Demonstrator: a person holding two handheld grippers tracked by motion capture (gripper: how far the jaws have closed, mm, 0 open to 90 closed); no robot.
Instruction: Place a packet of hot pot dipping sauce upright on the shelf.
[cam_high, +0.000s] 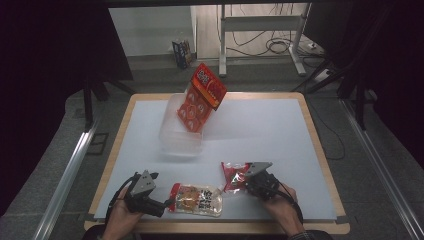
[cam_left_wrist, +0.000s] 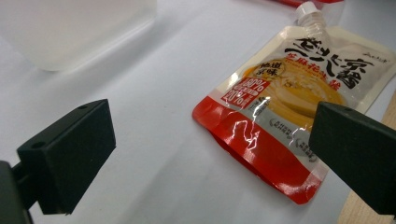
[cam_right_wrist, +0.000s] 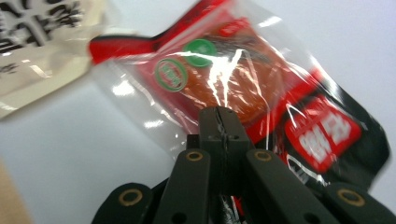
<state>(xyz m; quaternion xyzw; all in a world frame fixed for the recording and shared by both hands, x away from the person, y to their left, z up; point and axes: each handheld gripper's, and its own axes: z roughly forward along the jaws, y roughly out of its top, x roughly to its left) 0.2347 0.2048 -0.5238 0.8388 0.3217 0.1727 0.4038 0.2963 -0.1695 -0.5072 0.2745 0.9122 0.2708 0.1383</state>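
Note:
A cream and red spouted sauce pouch (cam_high: 196, 199) lies flat near the table's front edge. My left gripper (cam_high: 164, 204) is at the pouch's red bottom end. In the left gripper view it (cam_left_wrist: 210, 158) is open, with the pouch (cam_left_wrist: 280, 107) lying ahead between the jaws, closer to the right one. My right gripper (cam_high: 244, 182) is shut on a red snack packet (cam_high: 234, 175) just right of the pouch. In the right gripper view its closed tips (cam_right_wrist: 219, 123) pinch the clear film edge of the packet (cam_right_wrist: 261, 79).
A clear plastic tub (cam_high: 179, 131) stands at mid-table with a large red bag (cam_high: 201, 97) leaning out of its far side. The tub (cam_left_wrist: 70, 28) also shows blurred in the left gripper view. The table's wooden front edge (cam_high: 225, 228) is close to both hands.

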